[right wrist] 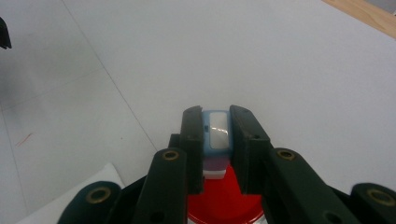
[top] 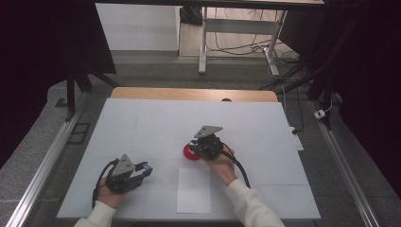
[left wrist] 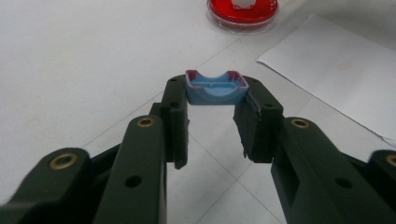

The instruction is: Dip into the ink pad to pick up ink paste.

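My left gripper [top: 144,170] rests low at the front left of the table, shut on a small blue tray-like piece [left wrist: 215,88] with a reddish rim, held across its width at the jaw tips [left wrist: 215,95]. My right gripper [top: 195,144] hovers over a round red dish [top: 190,152] near the table's middle. It is shut [right wrist: 217,122] on a small blue-framed block with a pale face [right wrist: 217,132], directly above the red dish [right wrist: 224,203]. In the left gripper view the red dish [left wrist: 243,13] lies ahead with something white in it.
A white sheet of paper [top: 194,190] lies near the front edge, between the two hands, and appears at the right in the left gripper view [left wrist: 336,65]. The white table cover [top: 156,123] stretches back to a wooden edge [top: 189,93]. Metal rails run along both sides.
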Motion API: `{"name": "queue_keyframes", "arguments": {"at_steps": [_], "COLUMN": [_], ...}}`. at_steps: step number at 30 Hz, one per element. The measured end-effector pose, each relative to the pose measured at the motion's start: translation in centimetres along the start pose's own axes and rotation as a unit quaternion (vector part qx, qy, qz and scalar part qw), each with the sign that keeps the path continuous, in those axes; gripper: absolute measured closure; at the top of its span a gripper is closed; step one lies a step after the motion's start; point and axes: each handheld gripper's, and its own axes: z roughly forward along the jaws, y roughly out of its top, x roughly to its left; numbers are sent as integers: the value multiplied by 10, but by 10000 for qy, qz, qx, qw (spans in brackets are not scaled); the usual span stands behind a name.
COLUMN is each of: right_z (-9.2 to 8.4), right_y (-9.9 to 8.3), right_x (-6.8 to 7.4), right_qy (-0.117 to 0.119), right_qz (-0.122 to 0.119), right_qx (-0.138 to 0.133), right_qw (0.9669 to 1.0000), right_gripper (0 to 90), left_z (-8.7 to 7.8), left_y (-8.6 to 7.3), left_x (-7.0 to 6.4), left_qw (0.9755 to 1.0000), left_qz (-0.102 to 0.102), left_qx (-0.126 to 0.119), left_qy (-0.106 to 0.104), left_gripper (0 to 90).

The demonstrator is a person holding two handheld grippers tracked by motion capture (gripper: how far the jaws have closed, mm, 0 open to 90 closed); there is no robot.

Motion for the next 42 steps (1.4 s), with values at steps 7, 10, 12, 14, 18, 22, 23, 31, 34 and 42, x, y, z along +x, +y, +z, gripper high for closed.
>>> {"name": "queue_keyframes", "arguments": {"at_steps": [7,10,12,14,18,22,23,31,34,42], "right_z": [1,3,4,4,4,4,4,0,-2,-14], "right_y": [0,0,-1,0,0,0,0,0,-1,2], "right_x": [1,1,0,0,2,1,1,-1,-2,-5], "right_qy": [-21,-23,-23,-56,-64,-45,-36,-11,59,110], "right_qz": [-8,0,12,14,-32,8,26,60,184,313], "right_qx": [10,53,105,165,170,142,125,25,-91,-362], "right_qw": [10000,10000,9999,9998,9998,9999,9999,10000,9998,9988], "right_gripper": [756,757,757,758,758,757,757,757,757,756], "left_z": [0,0,0,0,0,0,0,0,0,0], "left_y": [0,0,0,0,0,0,0,0,0,0], "left_x": [0,0,0,0,0,0,0,0,1,1], "left_qw": [10000,10000,10000,10000,10000,10000,10000,10000,10000,10000], "left_qz": [4,4,5,6,6,2,0,2,-3,0], "left_qx": [-4,6,9,9,9,5,4,-1,-5,-5], "left_qy": [0,4,4,5,7,5,7,7,2,8], "left_gripper": [655,655,655,655,655,655,655,655,655,655]}}
